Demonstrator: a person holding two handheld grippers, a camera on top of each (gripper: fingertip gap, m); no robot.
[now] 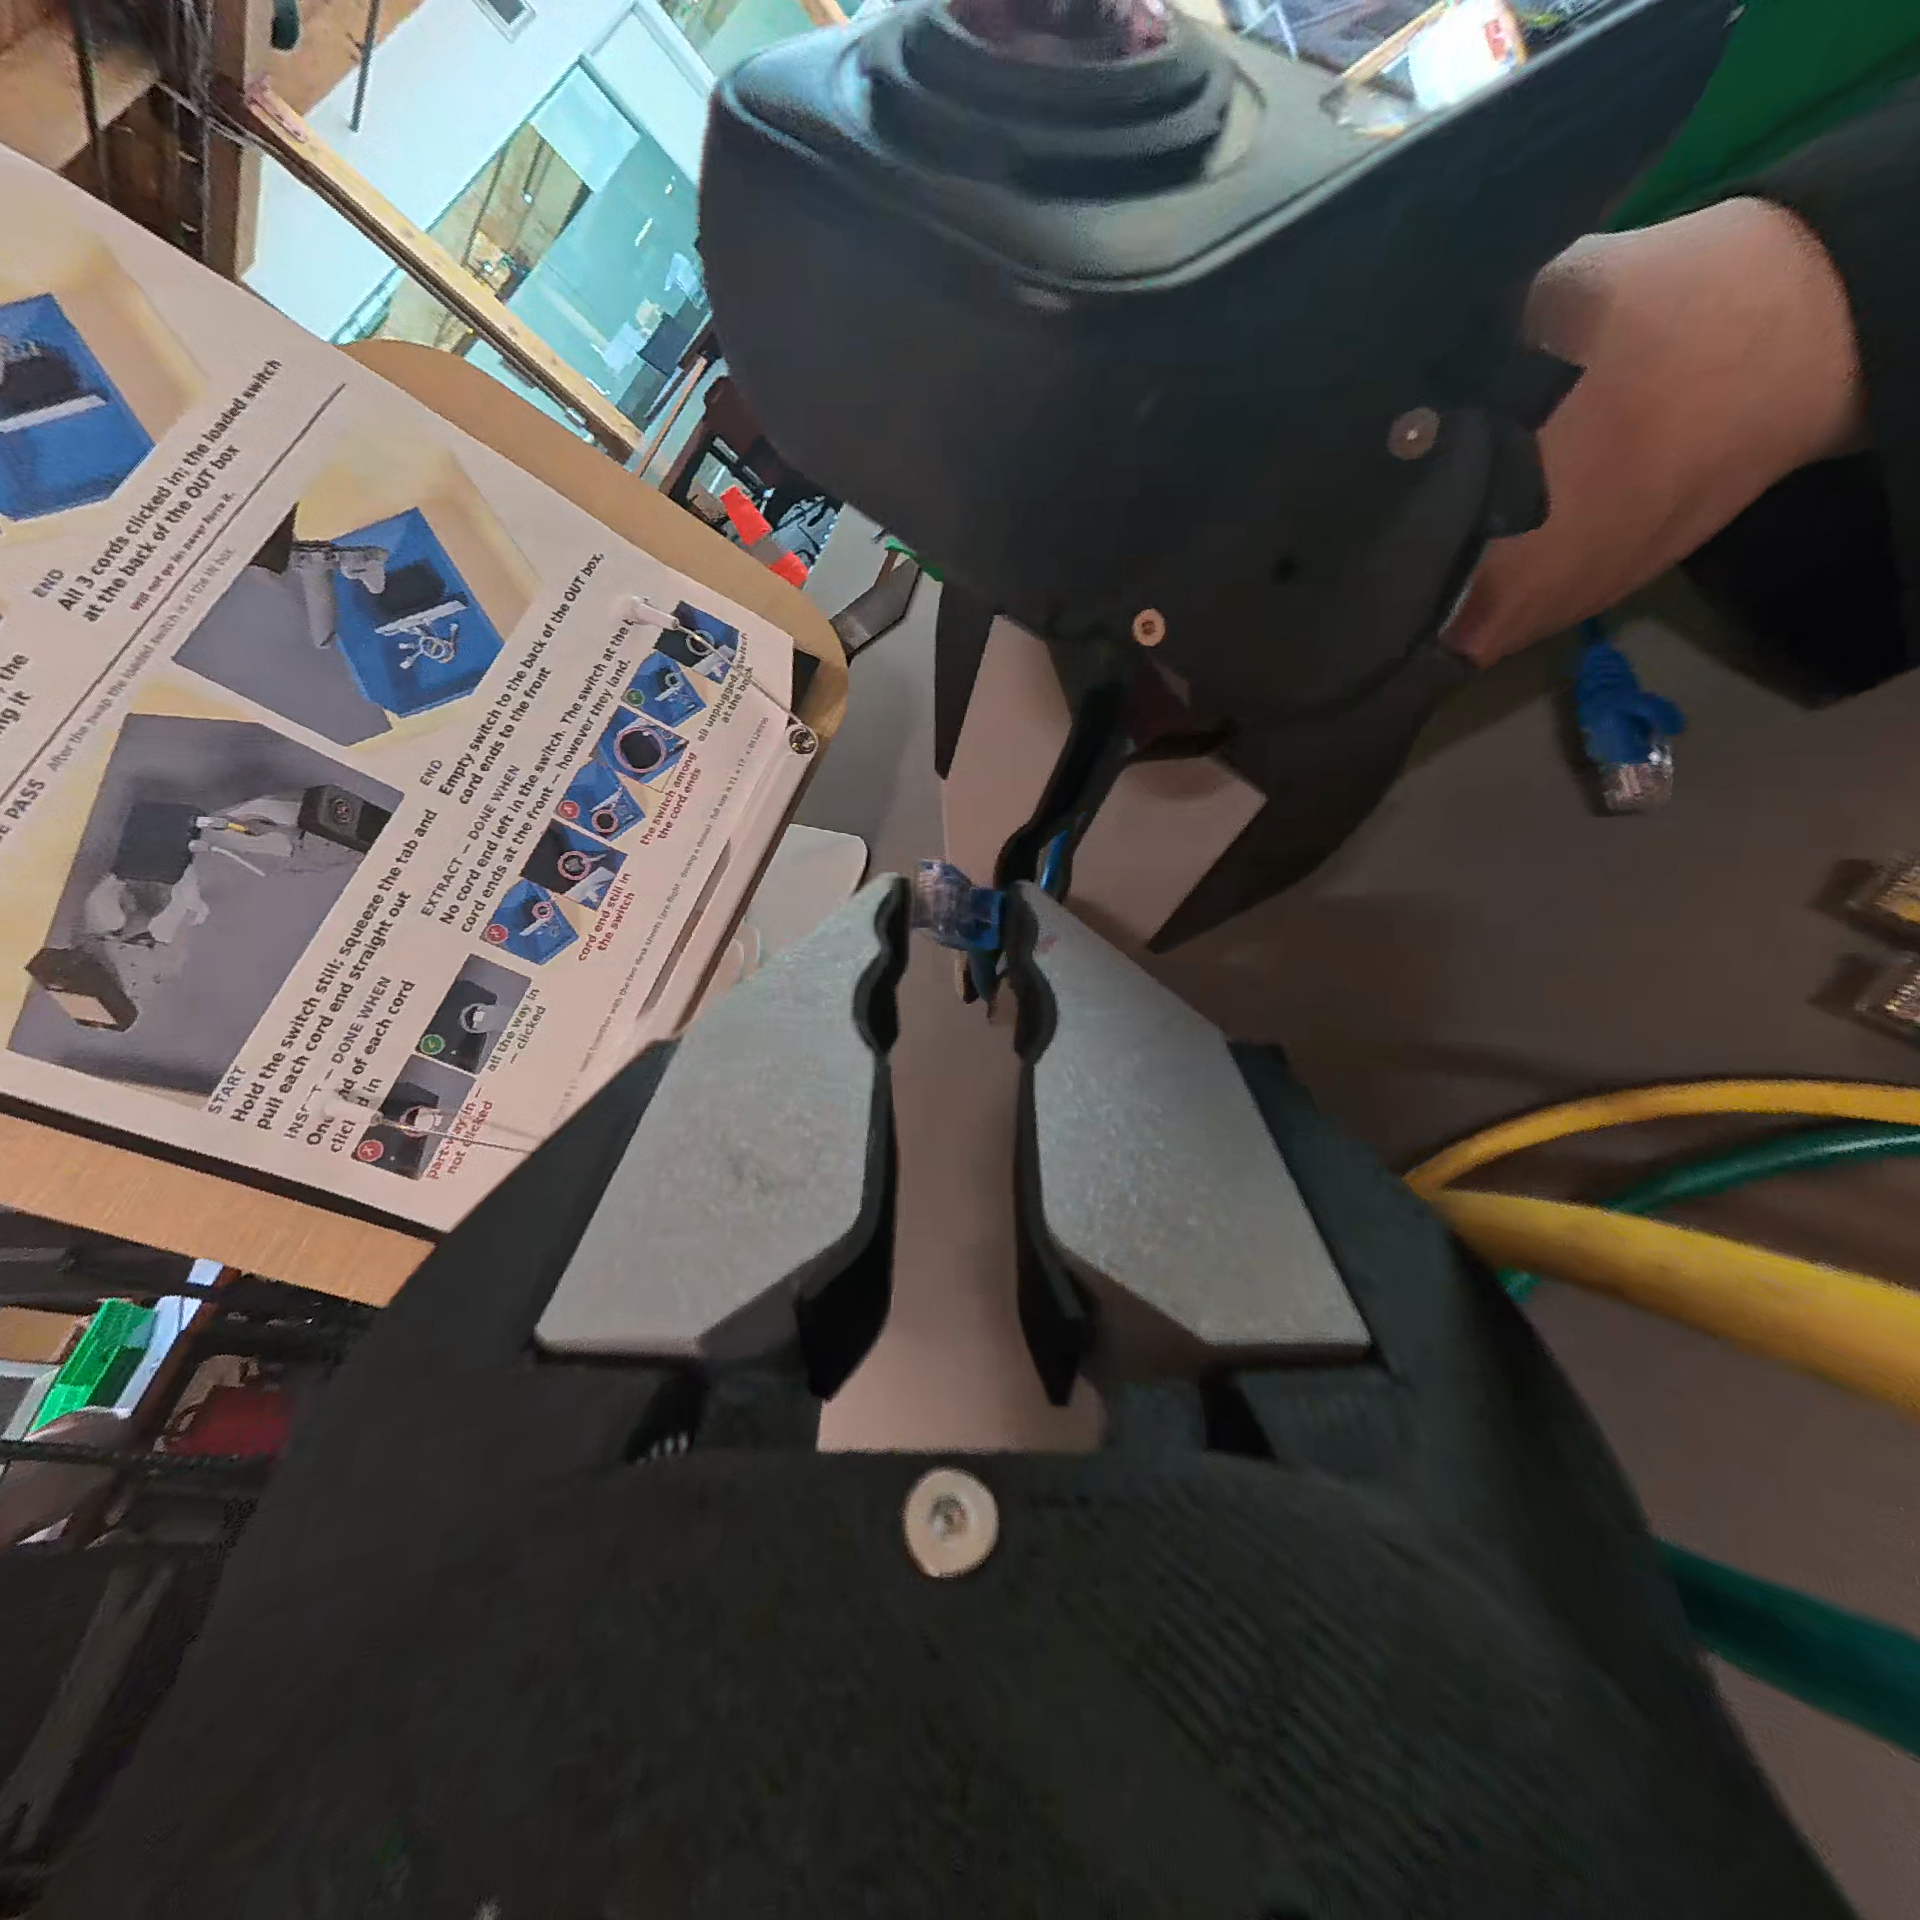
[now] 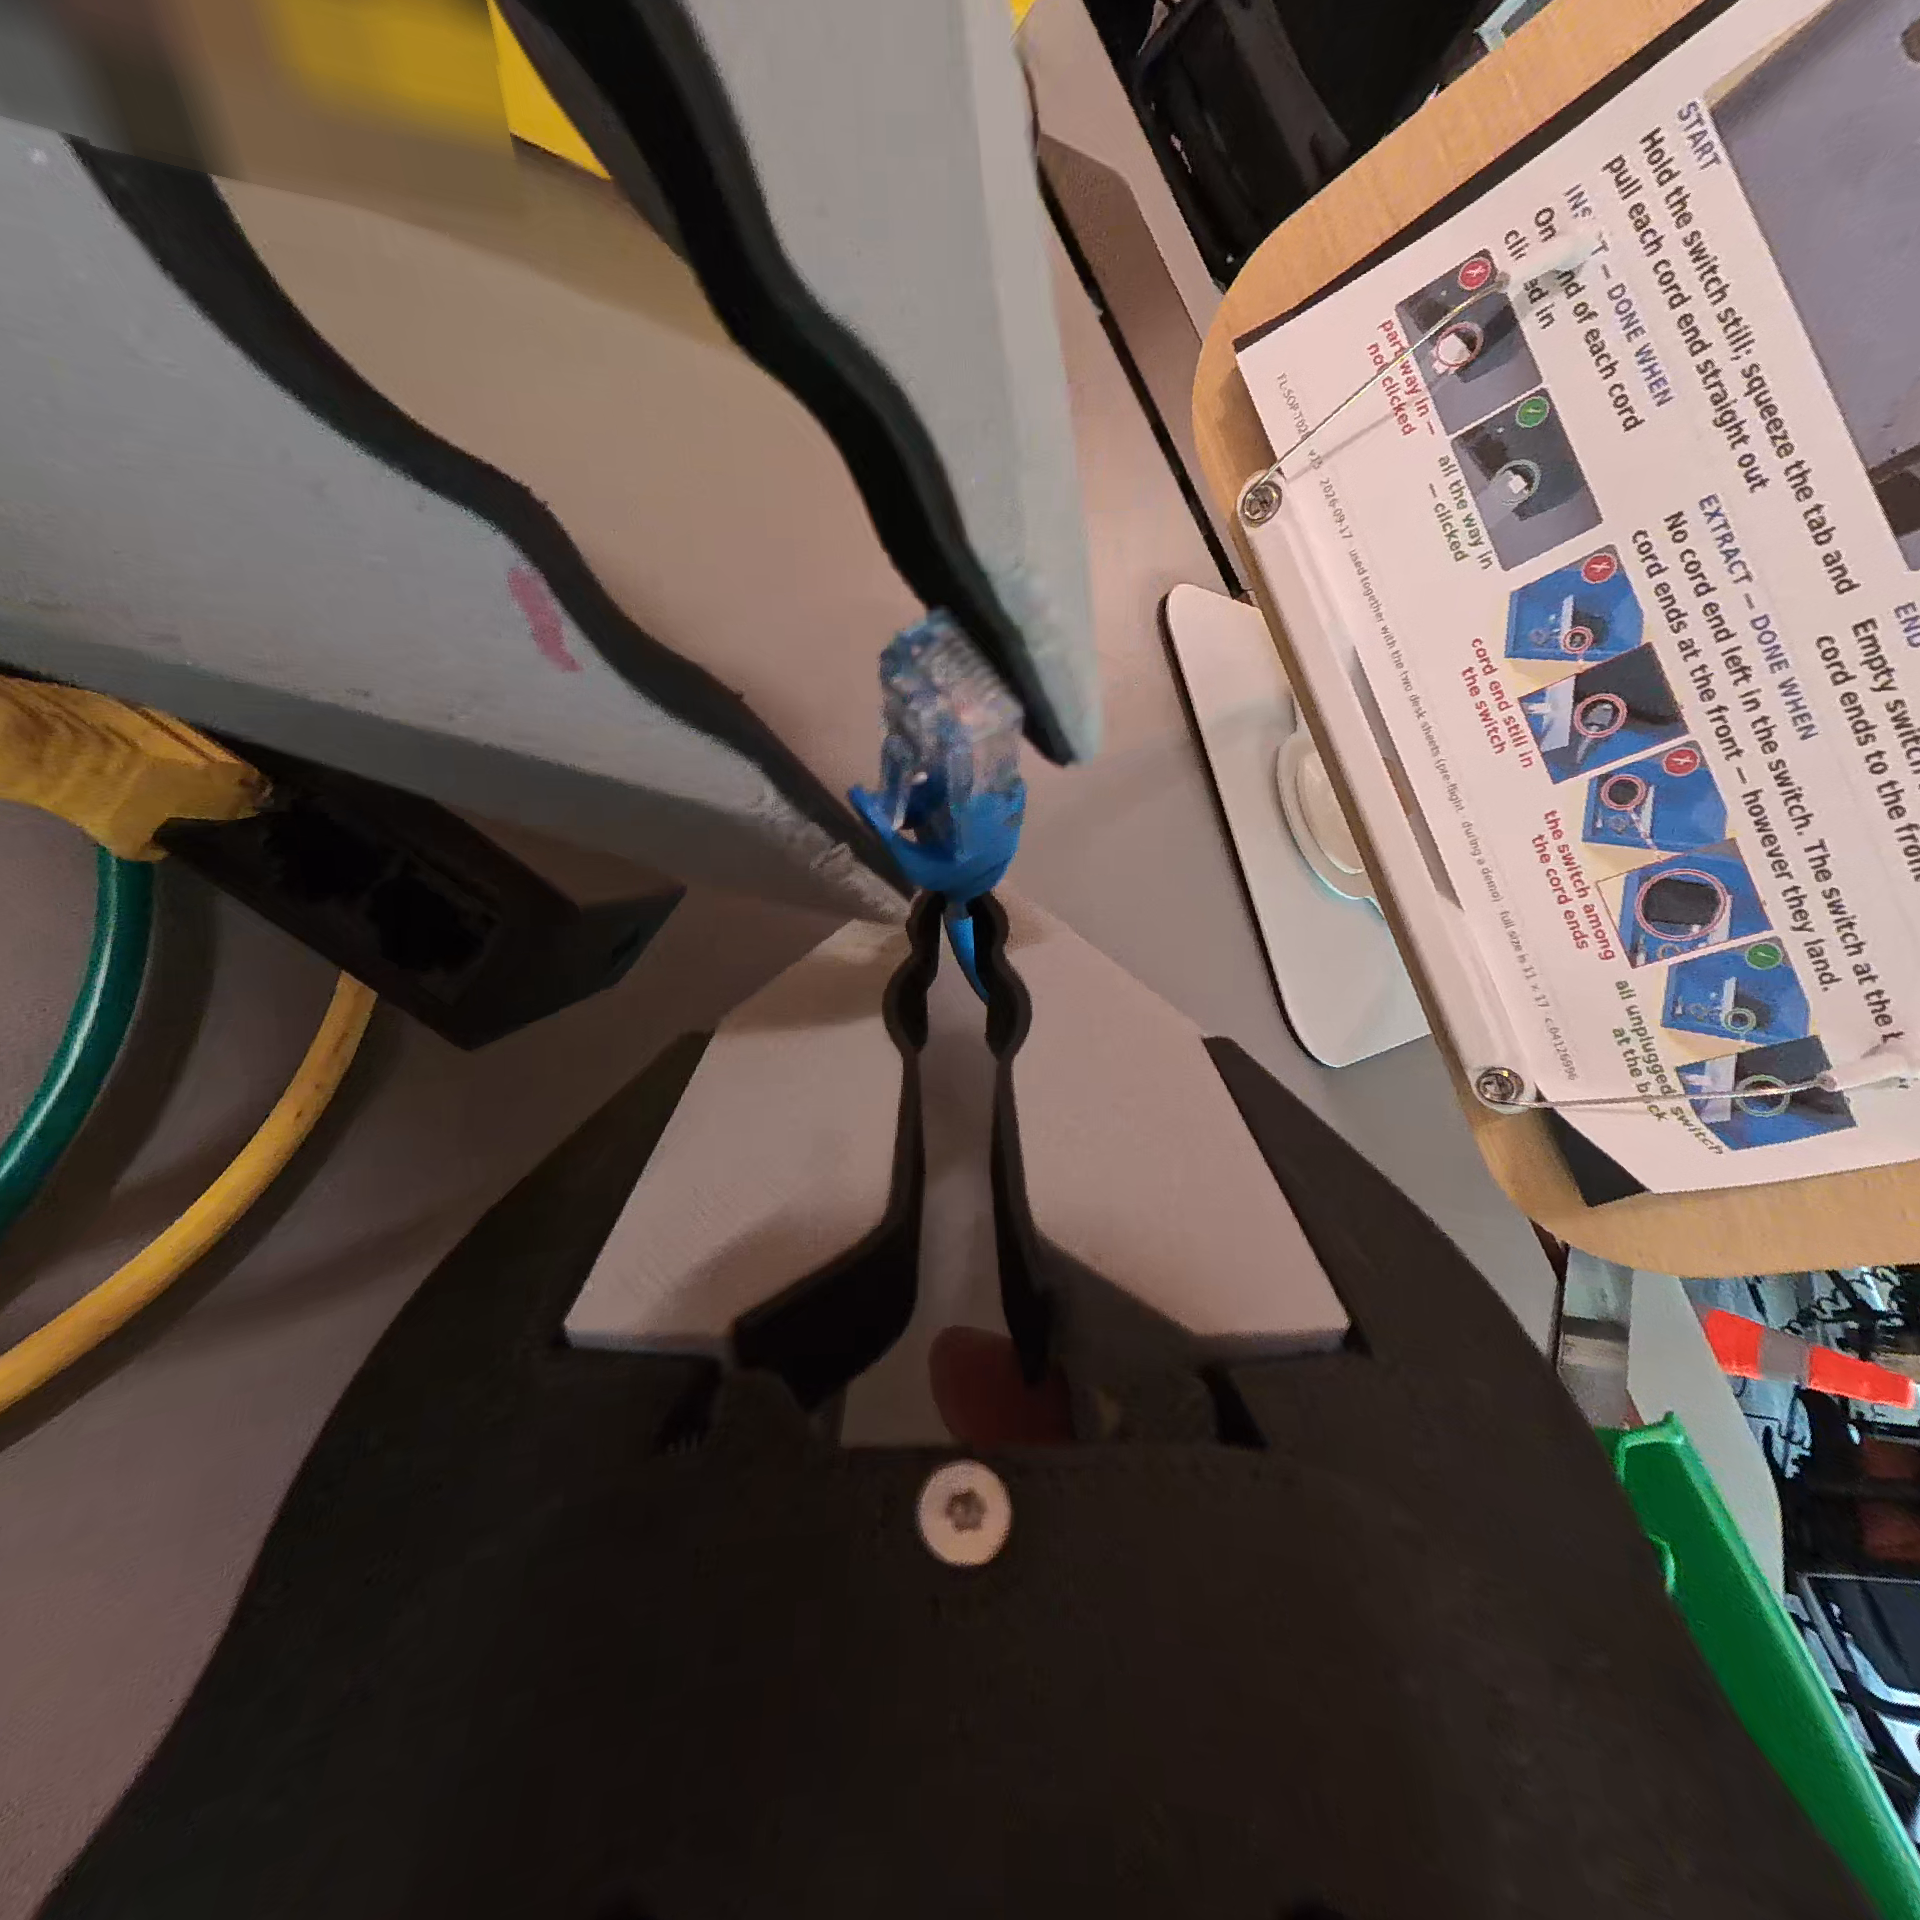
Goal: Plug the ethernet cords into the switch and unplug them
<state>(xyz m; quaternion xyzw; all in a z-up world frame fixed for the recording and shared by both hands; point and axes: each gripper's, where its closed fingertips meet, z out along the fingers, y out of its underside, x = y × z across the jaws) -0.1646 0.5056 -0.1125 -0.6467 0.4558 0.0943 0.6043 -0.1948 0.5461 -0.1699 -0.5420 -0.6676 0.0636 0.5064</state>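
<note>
The blue ethernet plug [image 2: 951, 727] served as the reference point for this inspection.

To the left of the plug in the right wrist view, the black switch [image 2: 416, 914] sat on the grey table [image 2: 1143, 810], with a yellow cord [image 2: 208, 1226] and a green cord [image 2: 73, 1039] curving beside it. I could not tell whether either cord was seated in a port.

At the plug itself, the right gripper [image 2: 956, 935] had its jaws nearly closed, pinching the blue cord just below the plug's boot, so that the clear connector stood up beyond the fingertips. The left gripper [image 1: 961, 914] reached in from the opposite side, its grey fingers [image 1: 790, 1091] pointing at the right gripper's tips. Its jaws stood narrowly parted, with the plug lying between the two fingertips; whether they were actually clamping it could not be determined. In the left wrist view the right gripper was pitched downward over the plug, held by a hand [image 1: 1683, 416] wrapped around its rear, with a dark sleeve behind.

To the right of the plug in the left wrist view, a second blue plug [image 1: 1631, 748] lay loose on the table, well apart from the first.

In the right wrist view, an instruction sheet [image 2: 1662, 623] on a wooden board stood tilted at the table's edge to the right of the plug.
</note>
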